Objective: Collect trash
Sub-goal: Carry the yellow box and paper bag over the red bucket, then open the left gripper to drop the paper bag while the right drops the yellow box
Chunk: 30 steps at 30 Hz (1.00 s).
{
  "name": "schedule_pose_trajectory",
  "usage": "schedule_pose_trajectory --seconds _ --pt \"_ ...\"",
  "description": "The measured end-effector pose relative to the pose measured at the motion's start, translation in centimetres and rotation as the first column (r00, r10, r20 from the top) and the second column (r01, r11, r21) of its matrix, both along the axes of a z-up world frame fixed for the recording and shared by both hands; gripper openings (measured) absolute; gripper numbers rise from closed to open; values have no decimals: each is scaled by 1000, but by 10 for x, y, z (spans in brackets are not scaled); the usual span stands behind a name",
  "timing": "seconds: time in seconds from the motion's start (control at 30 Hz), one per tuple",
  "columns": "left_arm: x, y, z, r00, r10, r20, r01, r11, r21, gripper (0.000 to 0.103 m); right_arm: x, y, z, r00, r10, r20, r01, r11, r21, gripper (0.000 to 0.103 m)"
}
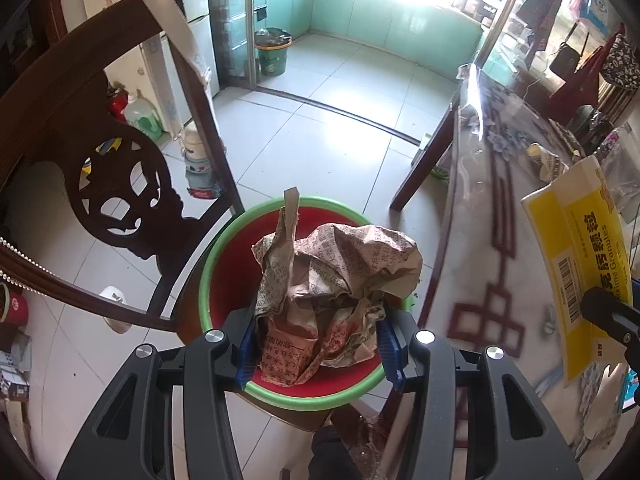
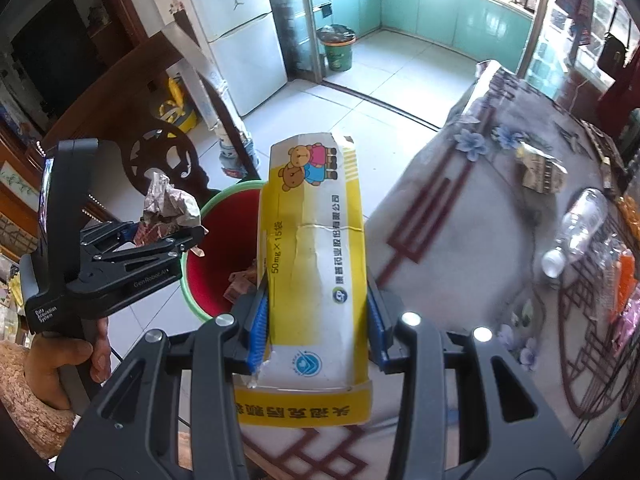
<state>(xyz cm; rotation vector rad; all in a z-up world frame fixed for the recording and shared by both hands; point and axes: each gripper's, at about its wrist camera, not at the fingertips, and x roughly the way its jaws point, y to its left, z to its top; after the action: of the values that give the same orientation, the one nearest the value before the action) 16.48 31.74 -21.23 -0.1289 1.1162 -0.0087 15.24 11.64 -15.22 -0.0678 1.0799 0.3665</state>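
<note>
Two pieces of trash are in the grippers, one each. Between the blue pads of the left gripper (image 1: pixel 316 350) sits a crumpled paper bag (image 1: pixel 336 280), pinched at its lower sides with the jaws partly closed on it; the bag bulges up and forward past the fingertips, a twisted handle strip sticking out at its far end. Directly beyond and below those fingers is the red bin (image 1: pixel 224 276) with a green rim, so the bag hangs over its mouth. The left gripper tilts steeply downward, and from the right wrist view a bare hand (image 2: pixel 76 356) wraps its handle. The right gripper (image 2: pixel 316 320) likewise points steeply down, its jaws partly closed on the long edges of a flattened yellow-and-white medicine box (image 2: pixel 316 240), which runs forward past the fingertips and back under the camera. Its far end lies over the bin's edge; to the right of the fingers is the patterned table (image 2: pixel 460 208), bearing a plastic bottle (image 2: pixel 576 232) and a small crumpled wrapper (image 2: pixel 540 172). The bag hides most of the bin's contents in the left view, and the box covers much of the bin in the right view. Left of the left fingers stands a carved wooden chair (image 1: pixel 116 196).
</note>
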Motion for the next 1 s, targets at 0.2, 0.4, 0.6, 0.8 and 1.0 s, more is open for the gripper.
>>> schedule_pose_trajectory --seconds 0.2,0.4,0.6,0.8,1.0 --pt "5 14 -11 999 29 -28 -29 1000 5 46 12 18 -12 998 42 -37 -41 999 15 40" --pt "10 26 -19 997 65 -50 -64 998 11 46 22 33 -20 995 76 -66 -76 997 9 40" --pt "15 30 -23 995 80 -63 -79 997 15 47 29 42 -23 992 105 -75 -105 994 0 40" --pt "19 31 -25 994 87 -68 -86 996 10 47 33 48 -25 989 126 -80 -127 992 -10 40" --pt "19 35 -27 993 97 -72 -97 995 8 47 34 51 -27 987 137 -85 -138 990 -7 40"
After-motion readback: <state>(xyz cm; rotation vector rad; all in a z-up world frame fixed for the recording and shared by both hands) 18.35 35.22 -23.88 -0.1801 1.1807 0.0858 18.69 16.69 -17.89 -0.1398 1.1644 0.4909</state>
